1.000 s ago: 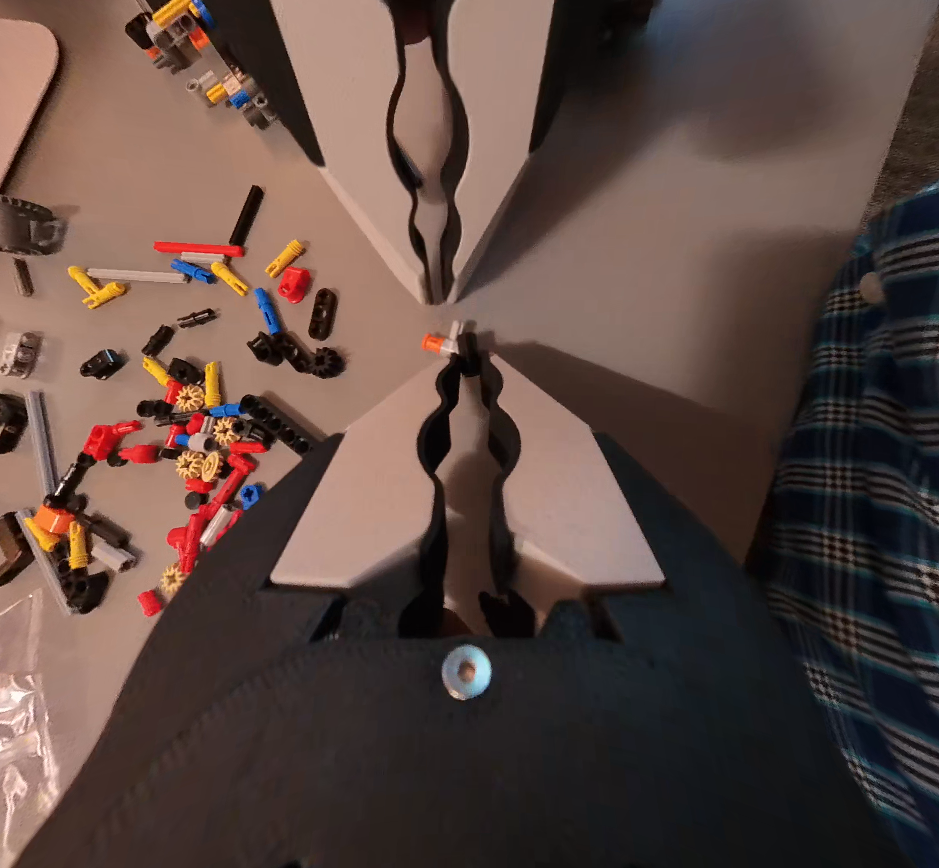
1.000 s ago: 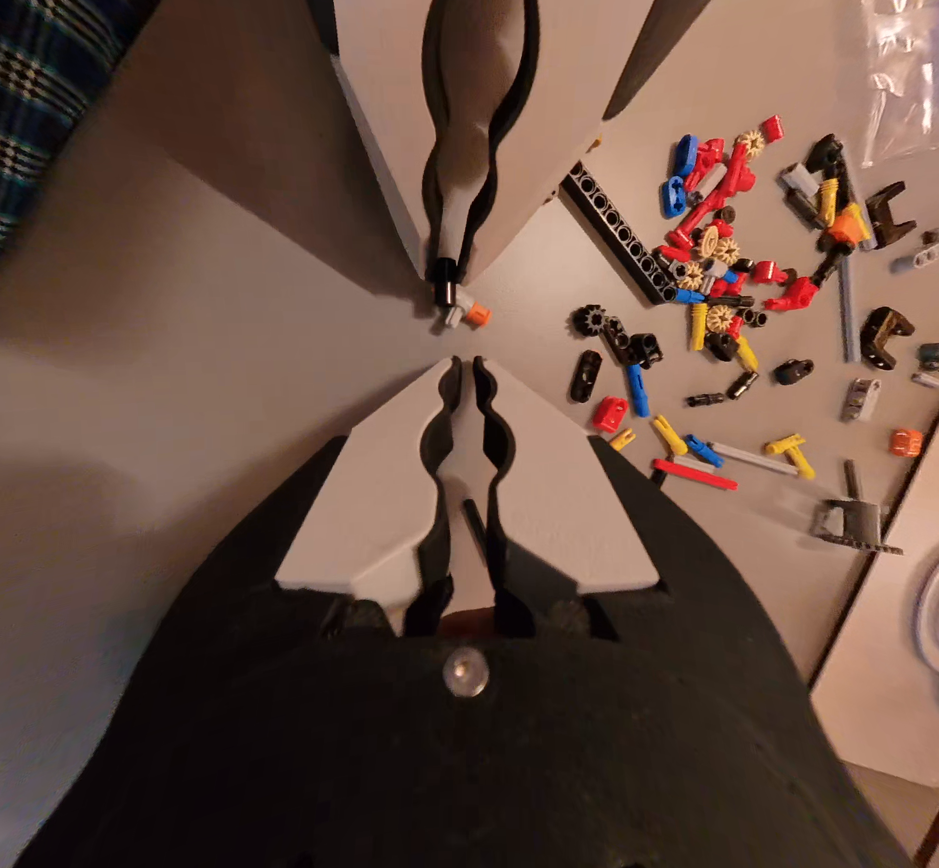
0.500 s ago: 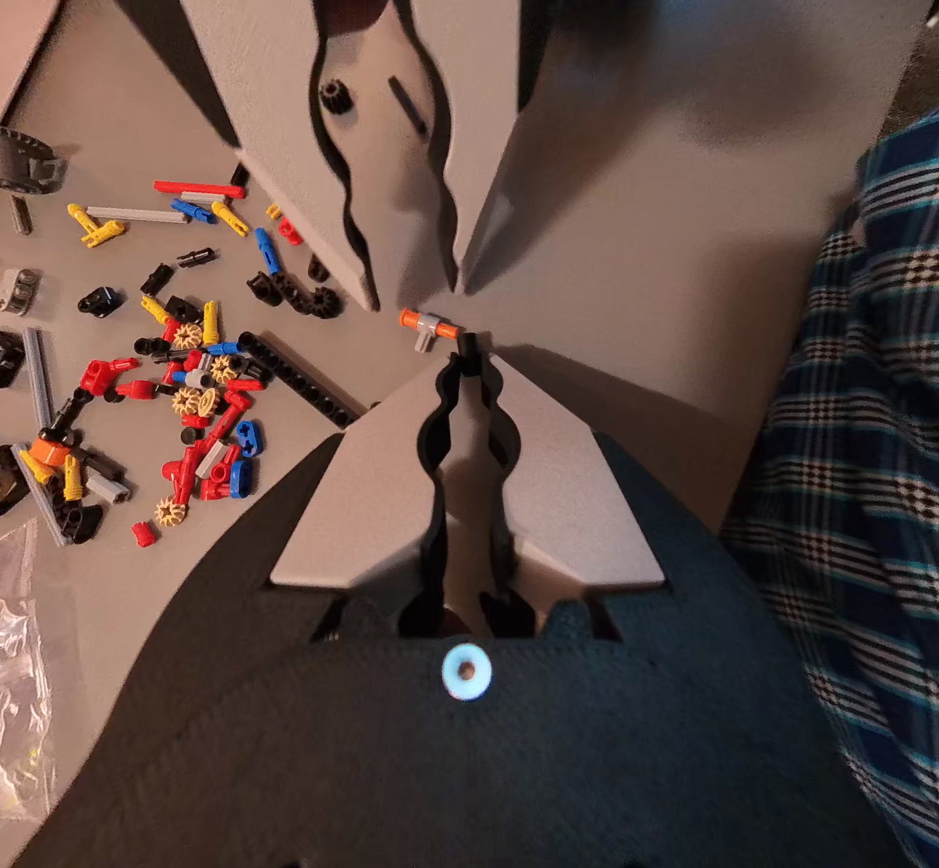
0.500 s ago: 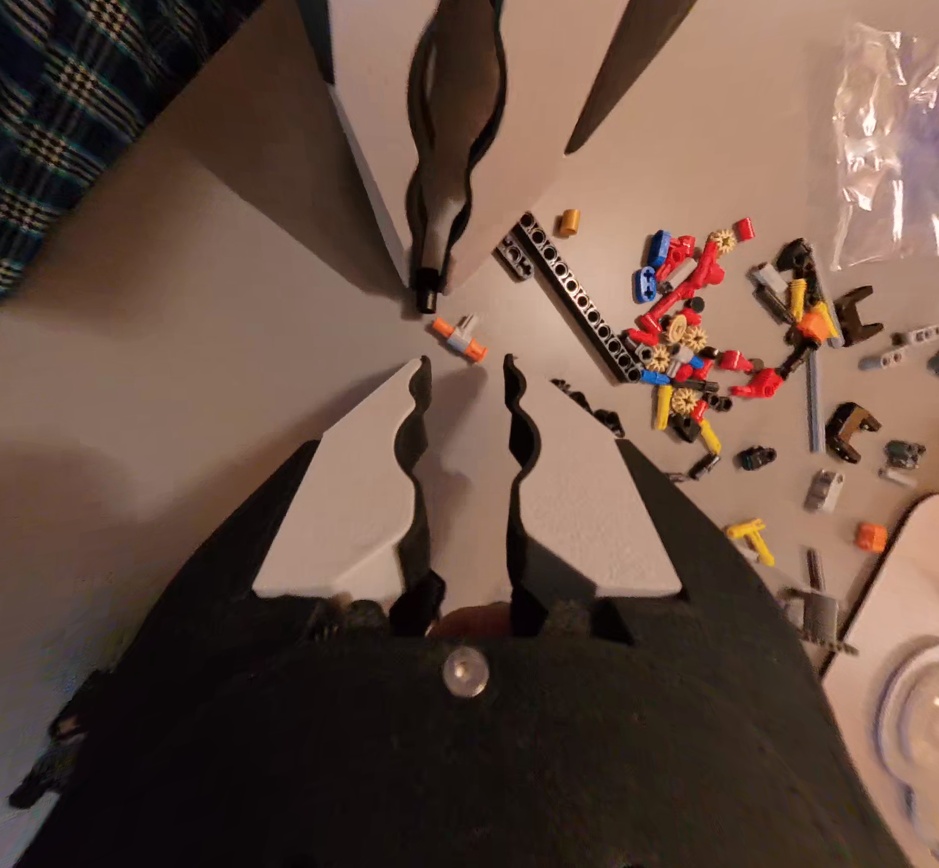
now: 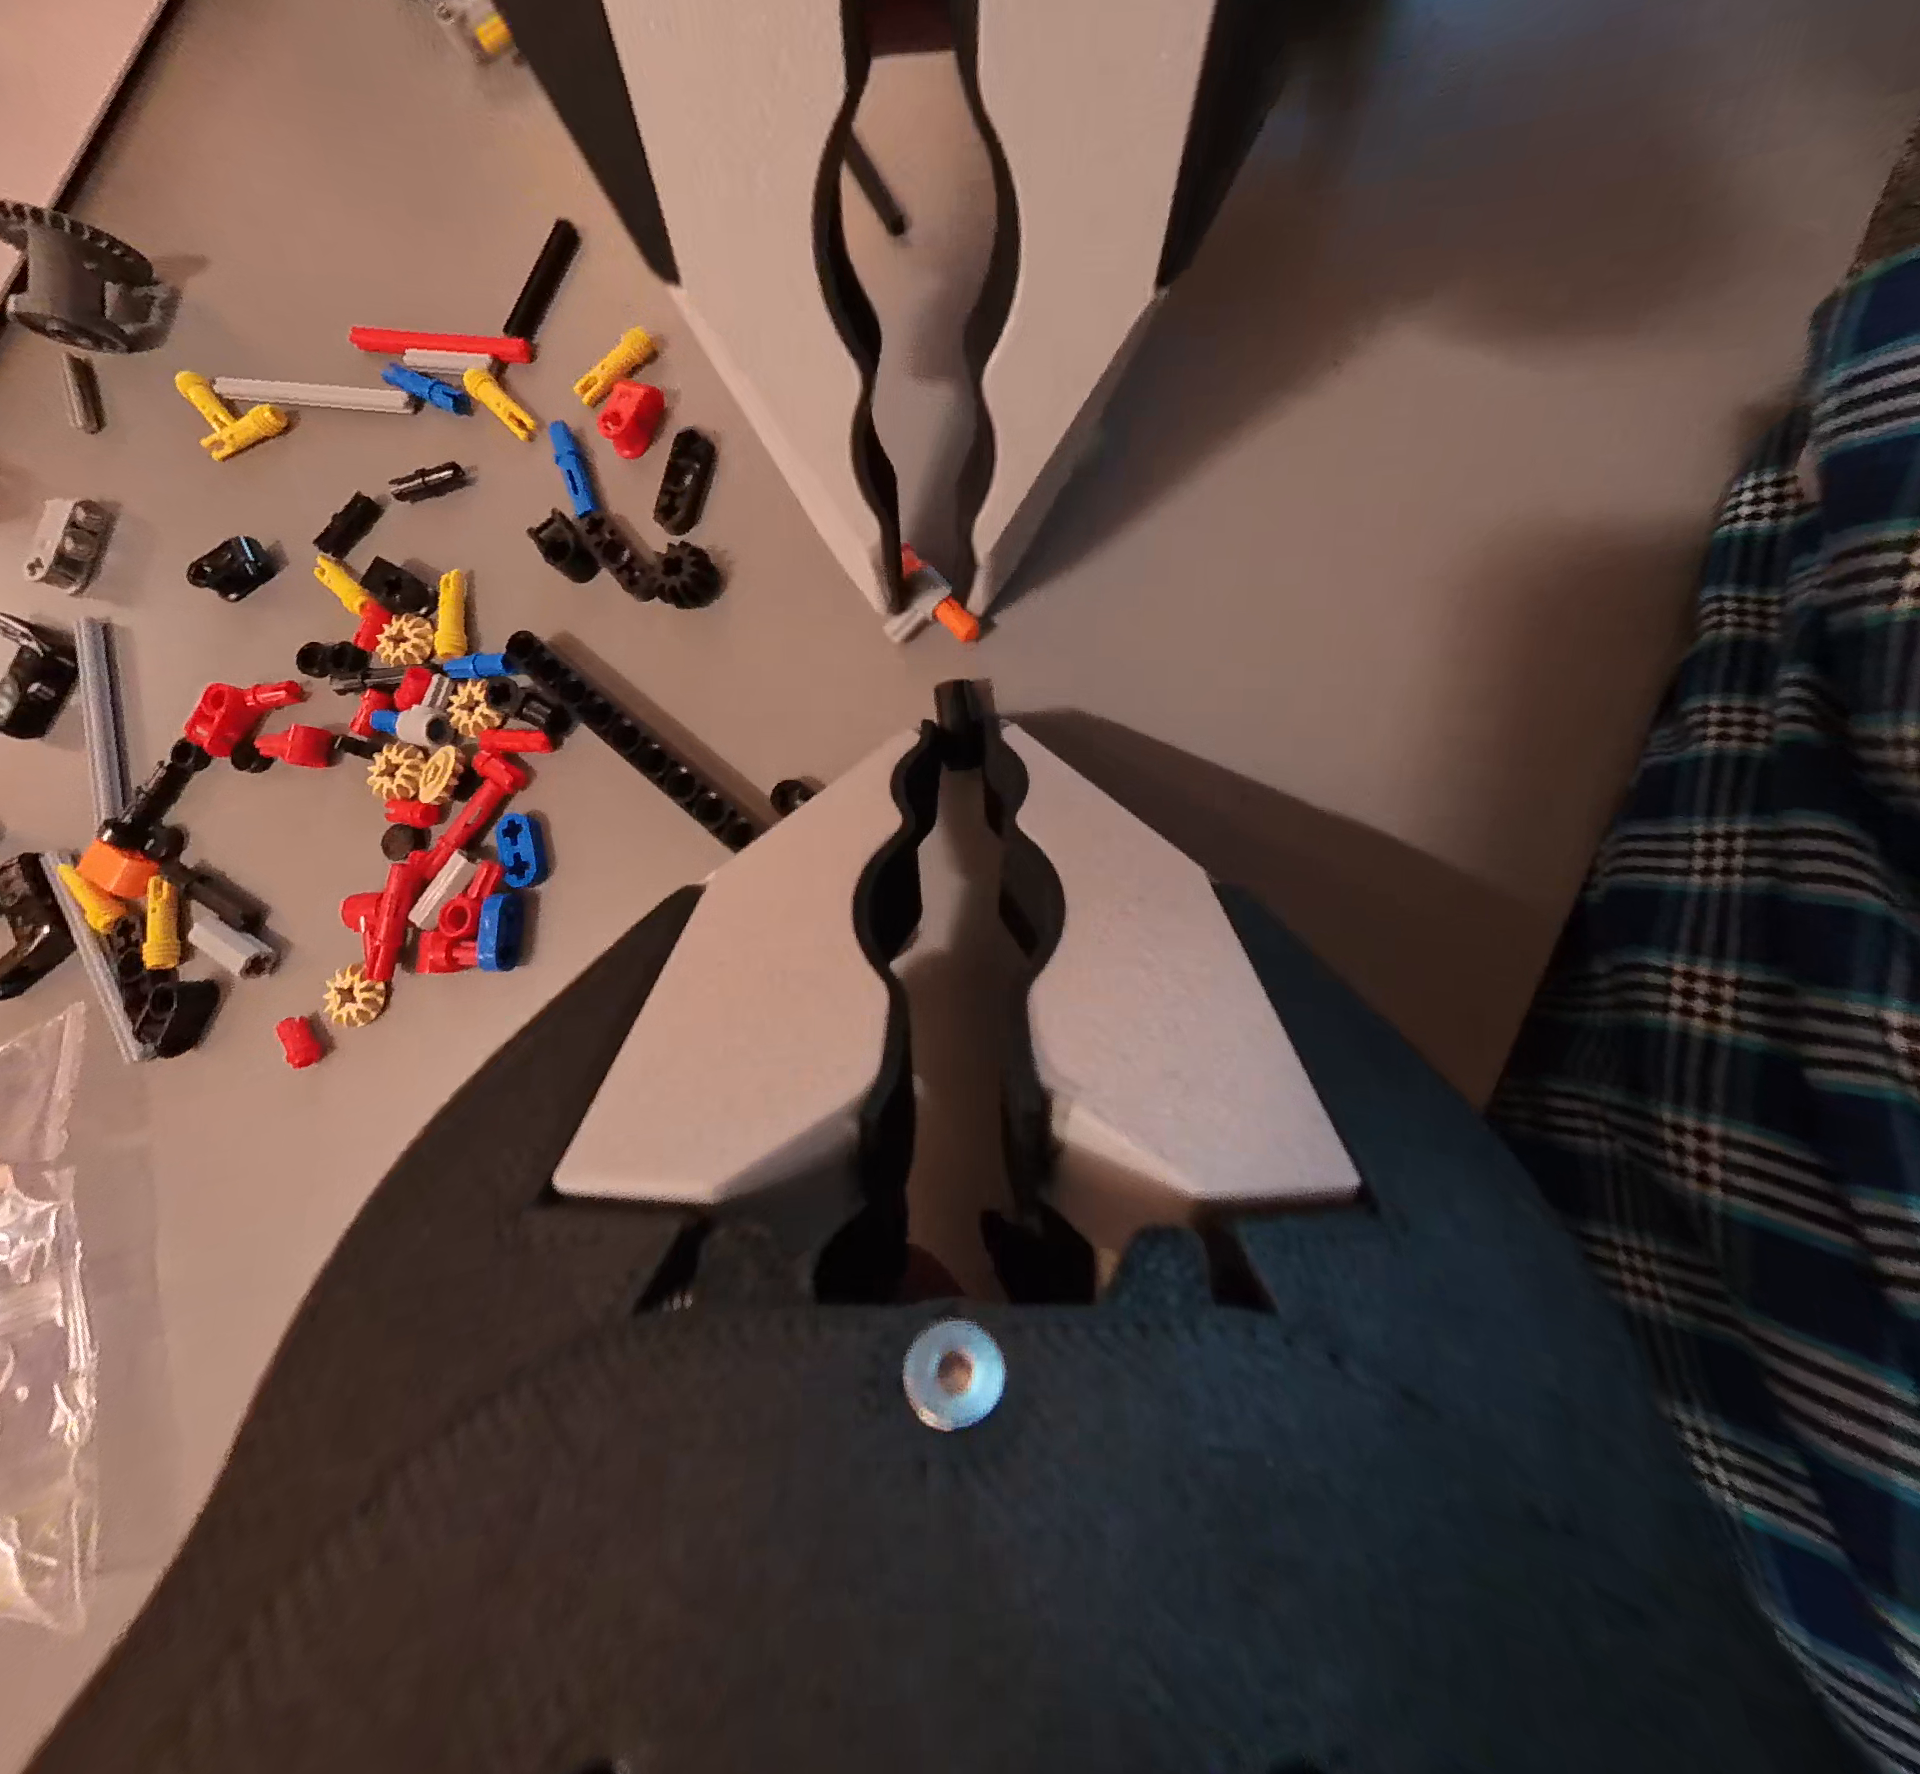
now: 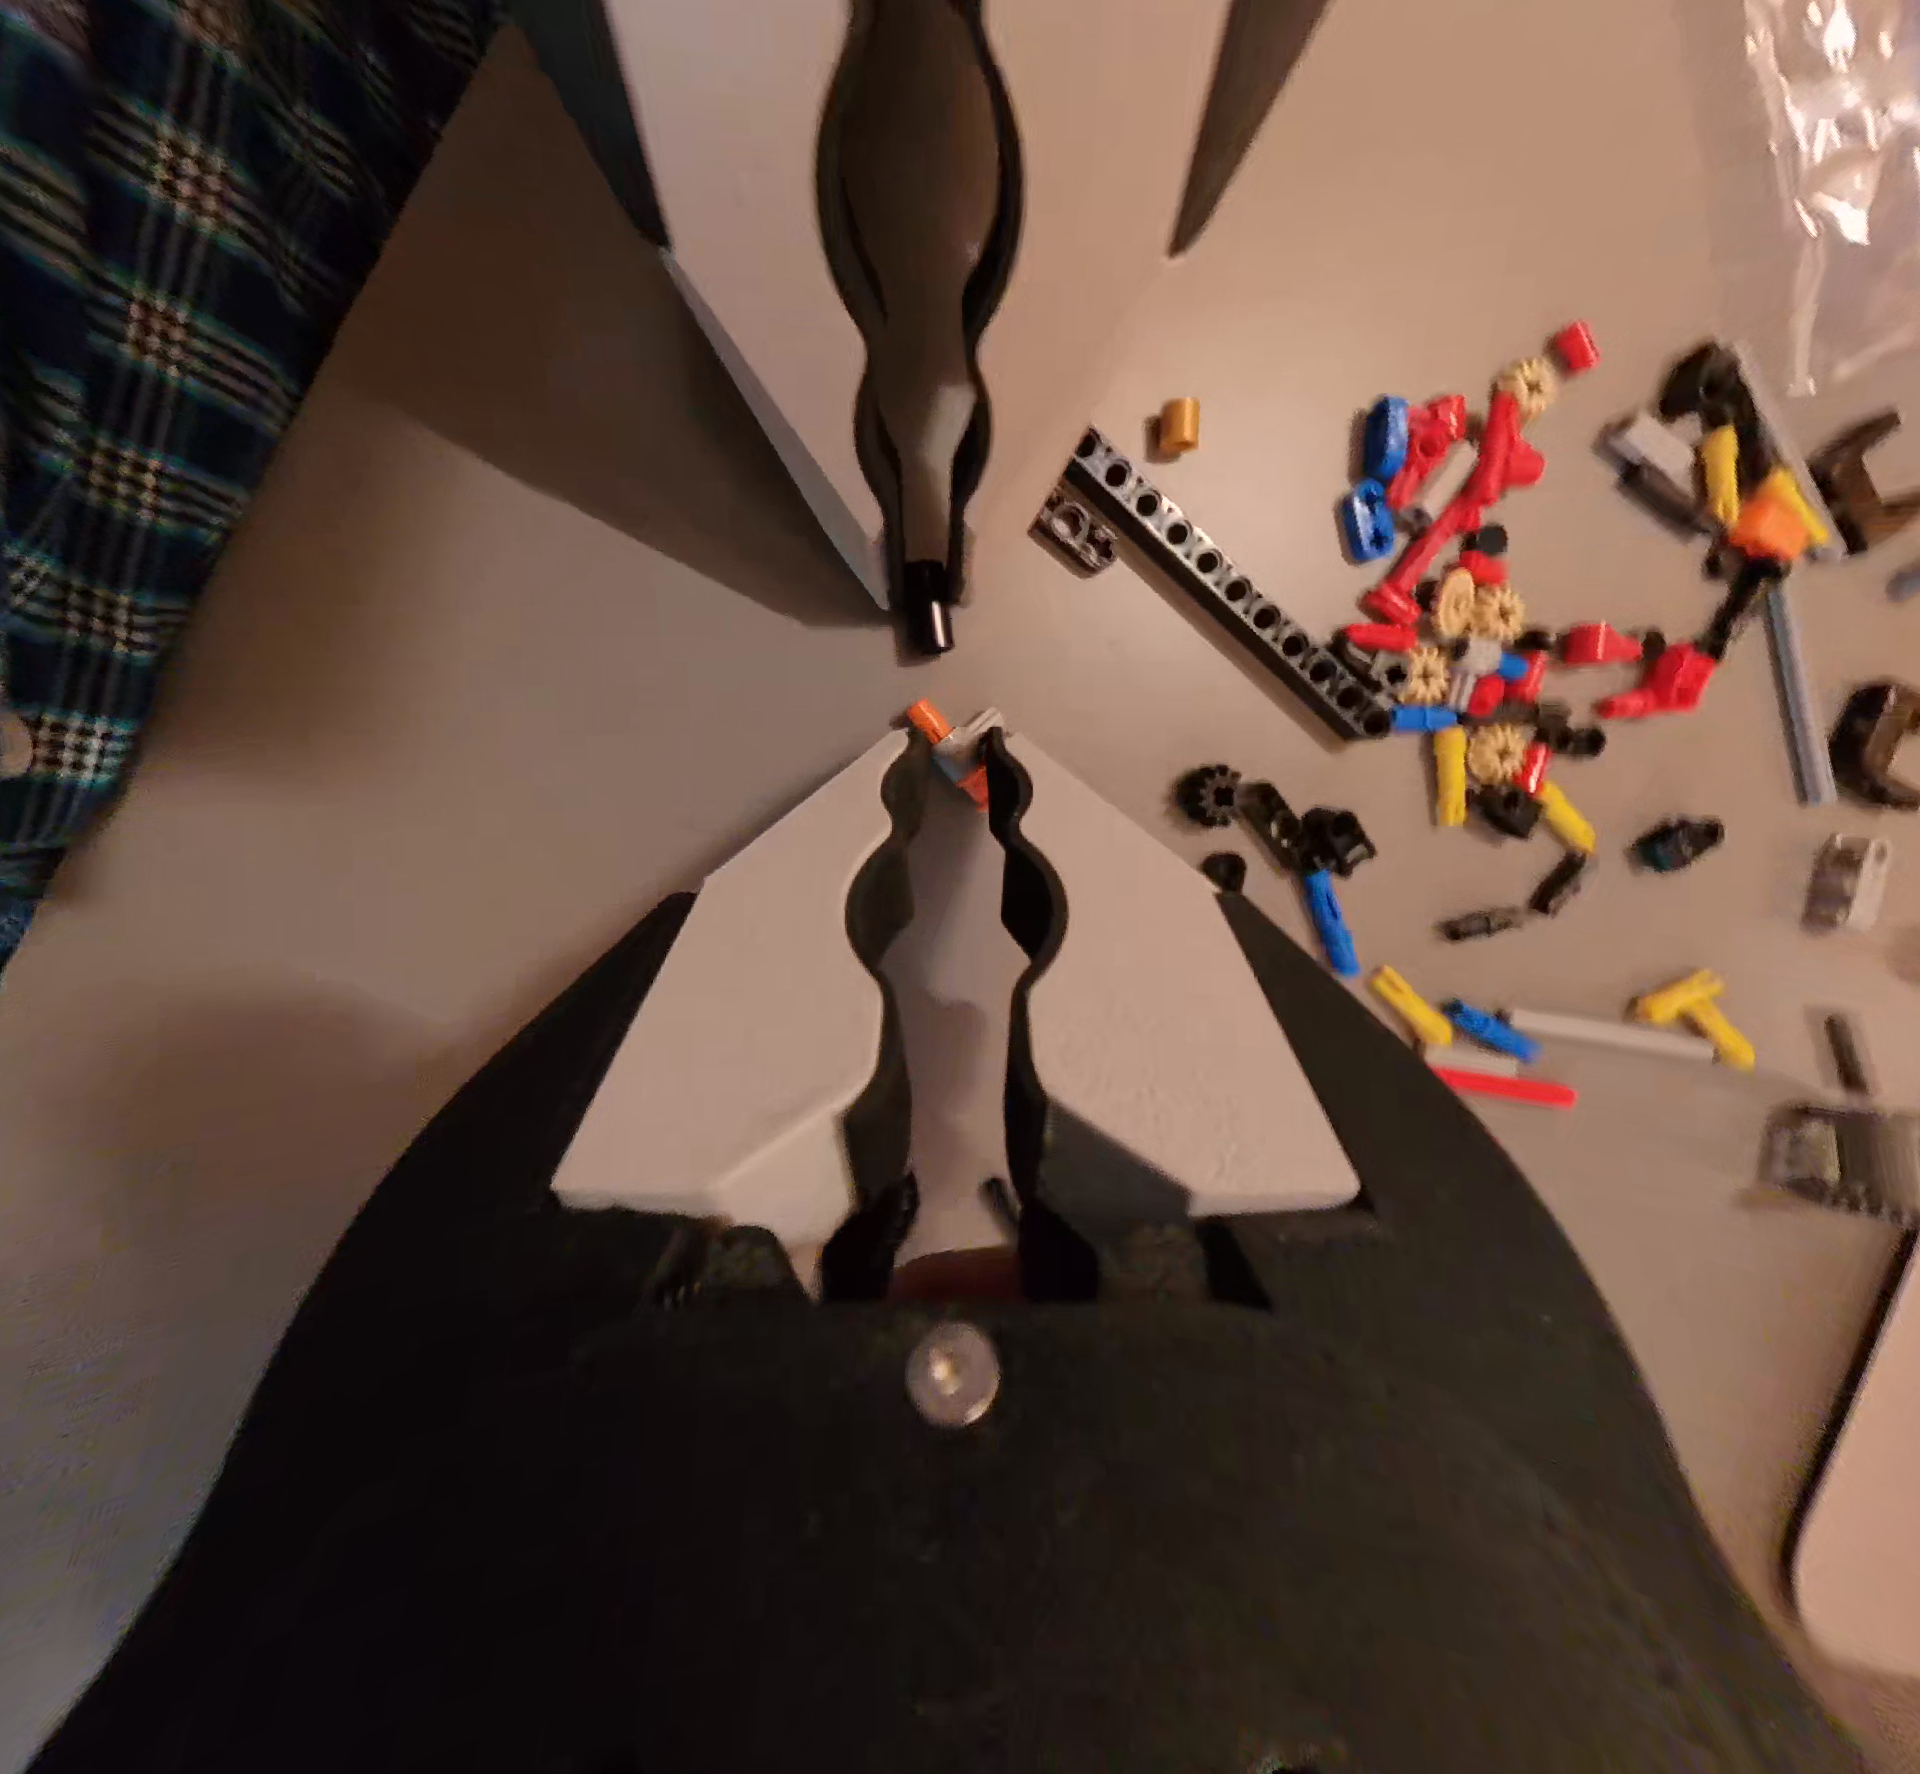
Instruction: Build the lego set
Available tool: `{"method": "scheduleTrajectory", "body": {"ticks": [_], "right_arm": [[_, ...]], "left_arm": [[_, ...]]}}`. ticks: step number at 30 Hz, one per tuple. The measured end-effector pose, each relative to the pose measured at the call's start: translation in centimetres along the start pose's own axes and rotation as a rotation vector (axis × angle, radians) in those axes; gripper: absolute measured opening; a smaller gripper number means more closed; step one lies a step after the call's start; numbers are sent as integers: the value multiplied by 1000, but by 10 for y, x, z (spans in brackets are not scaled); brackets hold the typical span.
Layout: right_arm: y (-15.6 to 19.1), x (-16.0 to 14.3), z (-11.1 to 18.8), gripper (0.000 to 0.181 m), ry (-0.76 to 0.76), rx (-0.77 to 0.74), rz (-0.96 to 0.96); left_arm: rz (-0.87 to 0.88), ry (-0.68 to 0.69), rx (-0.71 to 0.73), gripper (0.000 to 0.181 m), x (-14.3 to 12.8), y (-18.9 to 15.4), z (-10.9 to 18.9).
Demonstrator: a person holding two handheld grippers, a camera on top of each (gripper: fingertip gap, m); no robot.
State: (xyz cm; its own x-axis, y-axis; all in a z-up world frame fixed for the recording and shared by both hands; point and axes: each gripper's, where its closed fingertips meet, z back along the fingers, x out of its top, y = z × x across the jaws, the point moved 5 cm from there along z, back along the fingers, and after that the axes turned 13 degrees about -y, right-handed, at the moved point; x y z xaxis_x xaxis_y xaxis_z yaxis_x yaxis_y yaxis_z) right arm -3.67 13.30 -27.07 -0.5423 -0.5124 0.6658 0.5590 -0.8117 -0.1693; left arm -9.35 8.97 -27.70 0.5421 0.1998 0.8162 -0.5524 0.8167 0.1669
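My left gripper [image 5: 961, 737] is shut on a short black pin [image 5: 954, 701] that sticks out past its tips. My right gripper [image 5: 935, 594] faces it tip to tip and is shut on a small orange and grey connector piece [image 5: 940, 610]. A small gap lies between pin and connector. In the right wrist view my right gripper [image 6: 951, 739] holds the connector [image 6: 951, 742] tilted between its tips. The left gripper [image 6: 925, 581] is opposite with the black pin [image 6: 928, 621]. Both hover just above the grey table.
Several loose red, yellow, blue and black Lego parts [image 5: 416, 737] lie to the left, with a long black holed beam [image 5: 634, 737]. A grey gear wheel [image 5: 73, 280], a clear plastic bag [image 5: 42, 1309] and a pale board [image 5: 73, 10] are farther left. A plaid sleeve [image 5: 1766, 893] is at the right.
The right gripper opened, then shut on the orange and grey connector. The connector, earlier at the left gripper's pin, is now in the right gripper, slightly apart from the pin.
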Motion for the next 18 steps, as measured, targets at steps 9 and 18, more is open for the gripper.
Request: {"method": "scheduleTrajectory", "body": {"ticks": [9,18], "right_arm": [[12,3,-1,8,11,-232,-234],[14,3,-3,7,-20,-381,-375]], "left_arm": [[-67,27,3,5,4,-5,-4],[-112,44,8,5,5,-5,-4]]}}
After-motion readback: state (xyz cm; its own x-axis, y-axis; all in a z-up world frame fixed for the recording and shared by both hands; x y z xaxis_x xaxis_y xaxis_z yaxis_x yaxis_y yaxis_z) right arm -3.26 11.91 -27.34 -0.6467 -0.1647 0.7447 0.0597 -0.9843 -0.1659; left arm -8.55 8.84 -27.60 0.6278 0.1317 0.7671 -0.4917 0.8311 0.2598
